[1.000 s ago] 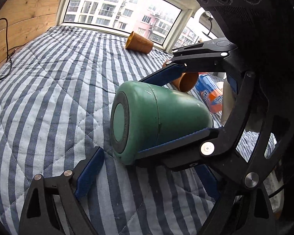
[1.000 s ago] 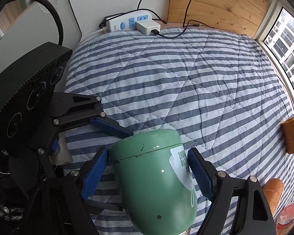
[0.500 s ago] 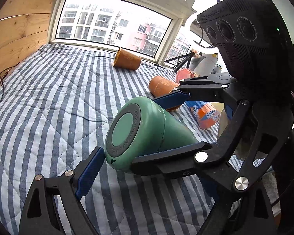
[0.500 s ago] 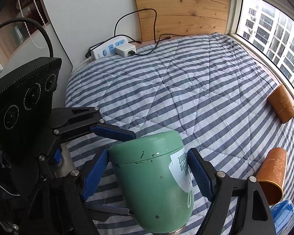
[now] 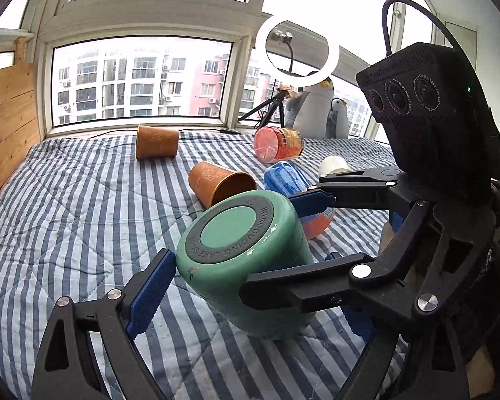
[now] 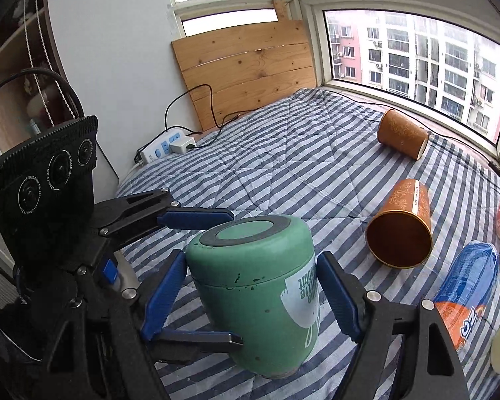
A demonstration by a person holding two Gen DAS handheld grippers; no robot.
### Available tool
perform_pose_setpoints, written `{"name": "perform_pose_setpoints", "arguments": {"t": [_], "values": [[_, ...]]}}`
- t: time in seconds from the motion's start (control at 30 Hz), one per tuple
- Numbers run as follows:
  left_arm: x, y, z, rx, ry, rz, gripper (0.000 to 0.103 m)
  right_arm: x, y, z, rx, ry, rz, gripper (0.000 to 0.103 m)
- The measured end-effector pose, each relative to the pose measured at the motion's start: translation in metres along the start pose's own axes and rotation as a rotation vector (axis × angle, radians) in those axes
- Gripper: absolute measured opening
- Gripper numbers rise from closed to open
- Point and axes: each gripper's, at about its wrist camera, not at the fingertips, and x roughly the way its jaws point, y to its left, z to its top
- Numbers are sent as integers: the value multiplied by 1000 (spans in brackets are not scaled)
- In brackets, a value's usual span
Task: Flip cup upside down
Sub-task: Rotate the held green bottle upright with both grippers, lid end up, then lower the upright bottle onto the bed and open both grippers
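The green cup (image 6: 260,296) stands nearly upside down on the striped bedspread, its grey-ringed base (image 5: 231,231) up and tilted. My right gripper (image 6: 253,295) is shut on its sides with blue pads. In the left wrist view the same cup (image 5: 246,273) is clamped by the right gripper's black fingers (image 5: 303,286). My left gripper (image 5: 236,283) is open around the cup; its left pad (image 5: 148,295) lies next to the cup's base, touching or not I cannot tell, and its right finger is hidden.
Two orange cups lie on their sides (image 6: 401,233) (image 6: 401,138). A blue-orange bottle (image 6: 463,293), a red jar (image 5: 276,143) and a white object (image 5: 333,165) lie to the right. A power strip (image 6: 165,146) lies by the wooden headboard. Plush penguins (image 5: 316,110) stand by the window.
The right gripper has turned the cup from lying sideways to base-up, nearly inverted, and set its mouth against the bedspread. Both cameras have tilted up toward the window.
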Motion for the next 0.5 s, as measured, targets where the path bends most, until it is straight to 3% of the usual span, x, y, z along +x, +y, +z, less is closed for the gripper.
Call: {"name": "perform_pose_setpoints", "arguments": {"t": [0.07, 0.23, 0.3, 0.5], "values": [[6, -8, -1, -12, 23, -38, 93, -10, -3, -7, 12, -27, -10, 75], [19, -29, -9, 14, 40, -34, 93, -29, -3, -24, 13, -78, -32, 75], [27, -34, -11, 17, 60, -46, 85, -34, 1, -29, 0, -101, -57, 74], [32, -47, -13, 67, 38, -47, 82, -52, 4, -50, -23, -185, -127, 73]]}}
